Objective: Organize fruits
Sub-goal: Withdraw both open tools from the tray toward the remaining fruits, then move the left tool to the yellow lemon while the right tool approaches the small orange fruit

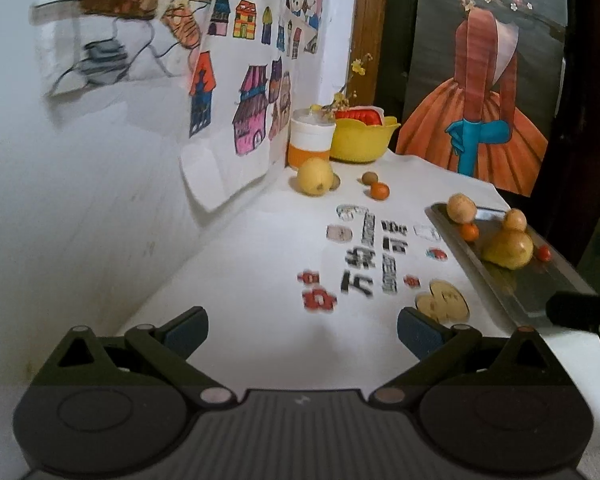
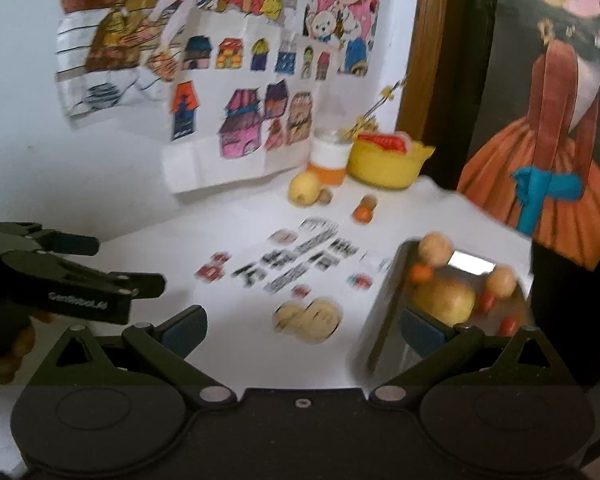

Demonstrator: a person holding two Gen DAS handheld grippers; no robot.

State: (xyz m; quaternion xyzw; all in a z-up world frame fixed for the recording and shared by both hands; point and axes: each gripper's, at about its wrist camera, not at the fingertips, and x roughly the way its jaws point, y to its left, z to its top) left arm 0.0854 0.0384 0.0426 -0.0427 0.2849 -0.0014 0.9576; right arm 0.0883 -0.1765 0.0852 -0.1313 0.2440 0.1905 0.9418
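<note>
Two grippers hover over a white surface (image 1: 260, 240) with both sets of fingers spread wide and nothing between them. The left gripper (image 1: 302, 334) sits at 6 o'clock in its own view, and the right gripper (image 2: 302, 330) does the same in its view, where the left one also shows from the side at 9 o'clock. A metal tray (image 1: 496, 280) lies at 3 o'clock in the left view; on it are a large yellow pear (image 1: 508, 254), two tan round fruits, perhaps walnuts, though blur hides the detail (image 1: 462, 208), a small orange (image 1: 469, 232) and a red cherry tomato (image 1: 544, 253). Loose on the surface toward 1 o'clock lie a yellow apple (image 1: 315, 176), a small brown fruit (image 1: 369, 178) and a second small orange (image 1: 379, 191) touching it. Behind them stand an orange-and-white jar (image 1: 310, 140) and a yellow basket (image 1: 362, 138). Printed stickers (image 1: 364, 256) mark the surface.
</note>
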